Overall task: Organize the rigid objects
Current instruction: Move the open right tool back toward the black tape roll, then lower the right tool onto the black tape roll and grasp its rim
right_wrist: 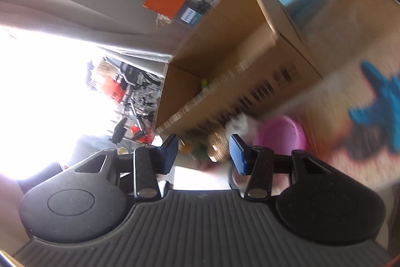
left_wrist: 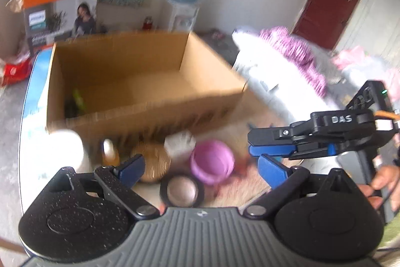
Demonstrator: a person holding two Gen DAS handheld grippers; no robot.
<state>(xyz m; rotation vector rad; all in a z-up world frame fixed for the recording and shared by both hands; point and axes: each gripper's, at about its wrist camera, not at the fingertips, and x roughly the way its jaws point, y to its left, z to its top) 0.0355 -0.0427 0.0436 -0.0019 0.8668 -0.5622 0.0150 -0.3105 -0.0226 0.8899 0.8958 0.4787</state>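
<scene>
Hovering over the pile, both grippers empty, box barely filled.

Left gripper (left_wrist: pixel 201 168) jaws wide, nothing between; pink cup (left_wrist: pixel 212 162), gold round container (left_wrist: pixel 152 163) and dark-rimmed lid (left_wrist: pixel 182 190) sit just ahead of its fingertips, white jar (left_wrist: pixel 66 148) off to the left finger's side. Right gripper (right_wrist: pixel 203 154) partly open, holding nothing, same clutter just beyond its pads. Cardboard box (left_wrist: pixel 140 76) lies past the pile; only one green item (left_wrist: pixel 78 98) visible inside. Judgement: early stage, most objects left to load.

White letters "DAS" on the black right tool (left_wrist: pixel 260 154), nothing else legible.
</scene>
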